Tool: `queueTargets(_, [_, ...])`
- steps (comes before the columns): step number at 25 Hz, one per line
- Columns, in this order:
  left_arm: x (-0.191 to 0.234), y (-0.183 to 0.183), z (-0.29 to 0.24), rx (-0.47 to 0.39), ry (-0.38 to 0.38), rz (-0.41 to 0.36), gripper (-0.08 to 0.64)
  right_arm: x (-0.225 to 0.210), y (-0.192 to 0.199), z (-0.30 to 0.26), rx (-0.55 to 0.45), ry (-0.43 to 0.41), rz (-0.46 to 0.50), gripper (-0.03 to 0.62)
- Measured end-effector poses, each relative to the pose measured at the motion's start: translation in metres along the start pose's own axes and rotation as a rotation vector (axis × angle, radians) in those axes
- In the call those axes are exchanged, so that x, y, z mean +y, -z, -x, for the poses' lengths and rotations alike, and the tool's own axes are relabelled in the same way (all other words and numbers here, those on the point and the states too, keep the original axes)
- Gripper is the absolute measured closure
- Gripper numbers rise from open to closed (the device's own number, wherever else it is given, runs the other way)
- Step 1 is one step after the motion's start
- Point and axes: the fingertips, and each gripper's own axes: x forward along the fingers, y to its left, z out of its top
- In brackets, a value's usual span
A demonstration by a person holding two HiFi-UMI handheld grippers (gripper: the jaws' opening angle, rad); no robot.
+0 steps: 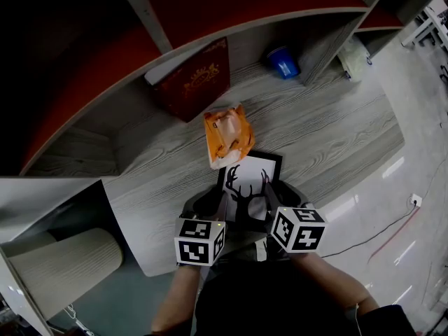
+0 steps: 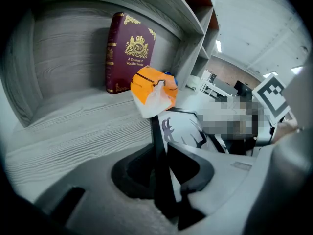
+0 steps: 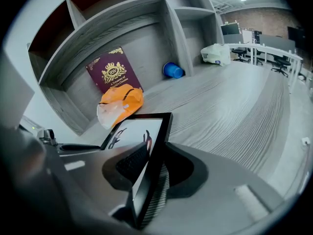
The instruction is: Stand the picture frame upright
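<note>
From the head view we see the picture frame (image 1: 250,180) with its antlered deer print facing up toward us, on the grey wood-grain tabletop (image 1: 329,131) in front of the shelf bays. The left tongs (image 1: 213,203) are at its left edge and the right tongs (image 1: 280,193) at its right edge. An orange bag (image 1: 227,135) lies just beyond the frame's top border, a maroon book (image 1: 192,81) leans in the bay behind it, and a blue cup (image 1: 283,61) sits further right.

In the left gripper view, the left tongs (image 2: 161,173) are clamped narrow on the picture frame (image 2: 159,146), both pads tight against its black edge. The orange bag (image 2: 152,92) overlaps the frame's far corner.

In the right gripper view, the picture frame (image 3: 156,131) stands tilted between the right tongs (image 3: 149,173). These sit slightly apart around it: the ribbed pad lies along its back, and a sliver of white shows between the front pad and the border. We cannot tell whether the frame's lower edge rests on the tabletop.
</note>
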Motion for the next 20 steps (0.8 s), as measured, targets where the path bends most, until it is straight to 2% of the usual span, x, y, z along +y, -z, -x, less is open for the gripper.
queueTargets(6, [-0.002,-0.001,0.0,0.0,-0.007,0.027,0.482,-0.005,-0.002,0.003,0.001,-0.012,-0.034,0.508])
queueTargets(20, [-0.025,-0.039,0.02,-0.117,-0.039,0.019,0.488,-0.004,-0.046,0.033,-0.106,-0.07,0.037,0.512])
